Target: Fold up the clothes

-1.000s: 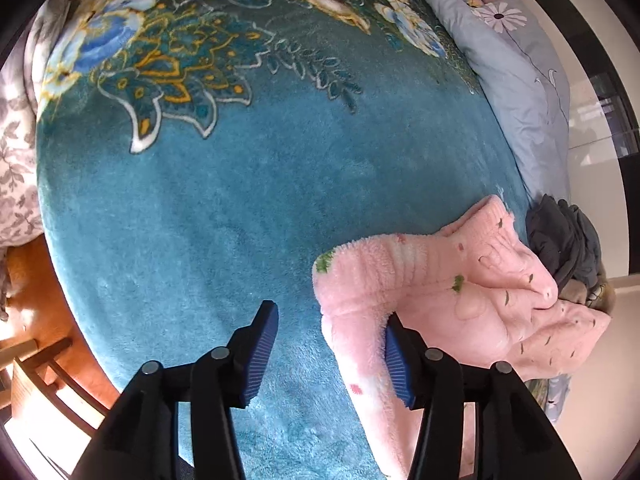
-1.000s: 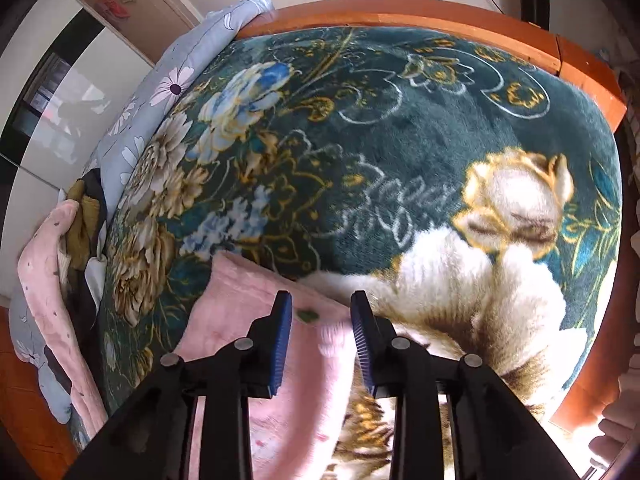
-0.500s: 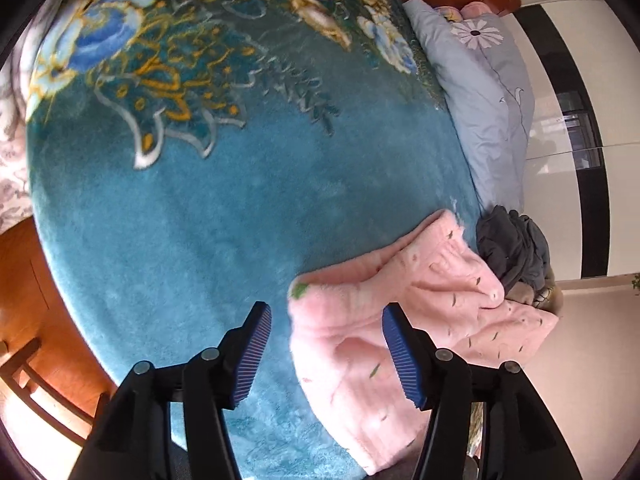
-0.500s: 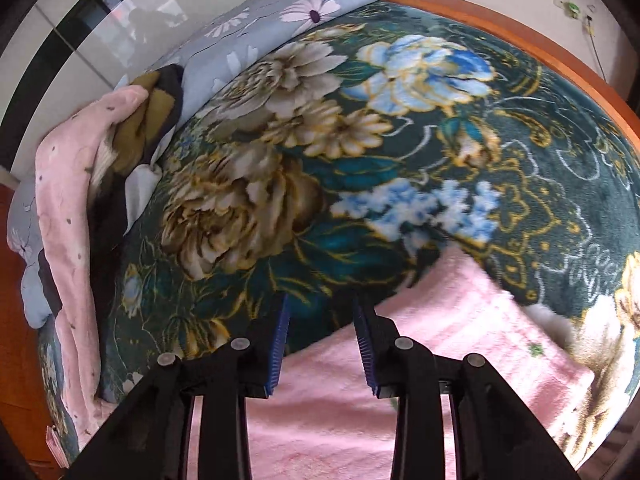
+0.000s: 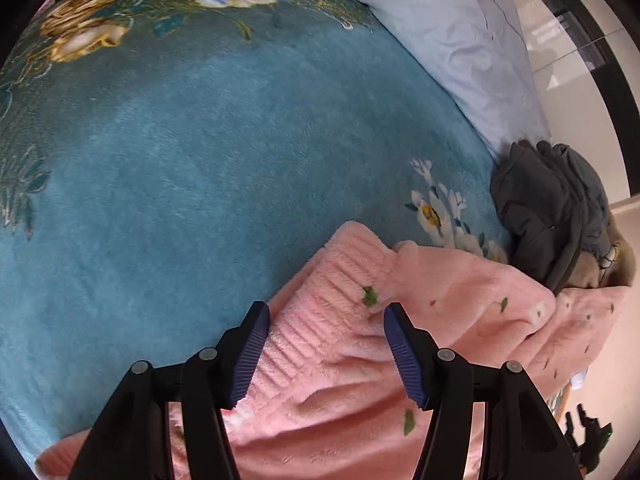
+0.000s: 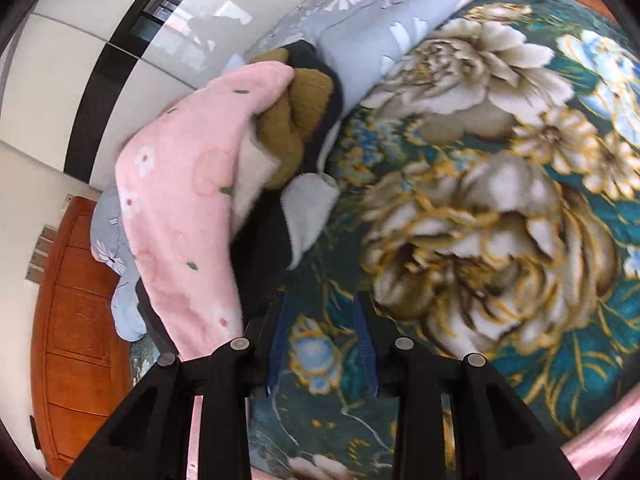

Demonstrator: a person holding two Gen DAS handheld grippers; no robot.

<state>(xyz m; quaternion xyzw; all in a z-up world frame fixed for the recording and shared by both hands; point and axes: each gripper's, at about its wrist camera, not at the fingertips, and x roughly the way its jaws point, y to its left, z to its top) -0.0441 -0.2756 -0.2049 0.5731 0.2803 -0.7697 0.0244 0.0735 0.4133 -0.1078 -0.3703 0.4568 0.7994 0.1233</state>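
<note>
A fluffy pink garment (image 5: 360,344) with small green marks lies on the teal floral blanket (image 5: 192,168); its ribbed cuff end points away from me. My left gripper (image 5: 324,320) is open, its jaws apart over the ribbed part, holding nothing. My right gripper (image 6: 322,308) is open and empty above the blanket (image 6: 500,208). To its left is a pile with another pink flowered garment (image 6: 188,184), a mustard knit (image 6: 296,120) and dark clothes (image 6: 264,256). A pink edge (image 6: 600,444) shows at the bottom right.
A dark grey jacket (image 5: 552,208) lies heaped at the bed's right side beside a light blue quilt (image 5: 448,36). The grey flowered quilt (image 6: 380,20) runs along the bed's far edge. A wooden cabinet (image 6: 76,340) and mirrored wardrobe doors (image 6: 120,40) stand beyond.
My left gripper swung right and now hovers over the pink garment's ribbed end. My right gripper swung left, away from the pink garment, toward the clothes pile. Both stayed open.
</note>
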